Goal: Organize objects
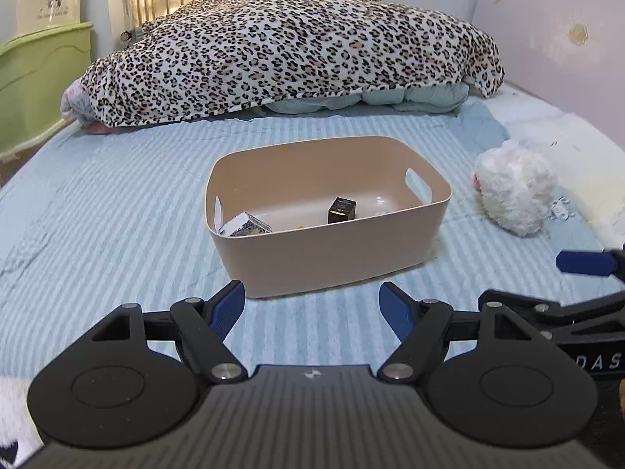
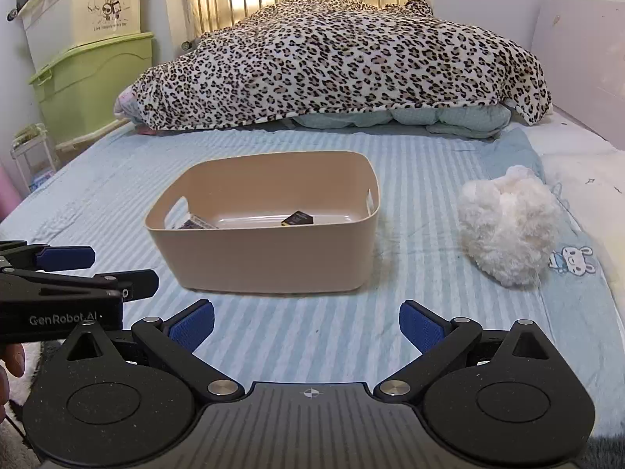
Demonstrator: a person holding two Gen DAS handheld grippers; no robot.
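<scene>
Striped blue bedding (image 2: 312, 324) is carrying the beige bin (image 2: 265, 262), which is already holding a black box (image 2: 297, 219) and a printed carton (image 1: 248, 226). Just right of it, the white plush toy (image 2: 508, 230) is lying loose. Both the right gripper (image 2: 306, 322) and left gripper (image 1: 312, 305) are hovering wide open, holding nothing. The right one should probably pinch the plush deep, then lift clear of the rim.

I see bare striped sheet (image 2: 297, 332) in front of the tan bin (image 2: 269, 262), so both approaches are open. Right of the bin sits a white plush toy (image 2: 508, 230); behind the bin, the leopard blanket (image 2: 343, 58) heap blocks passage. Inside the bin, a black box (image 1: 341, 210) and a patterned carton (image 1: 250, 226) leave floor between them.
</scene>
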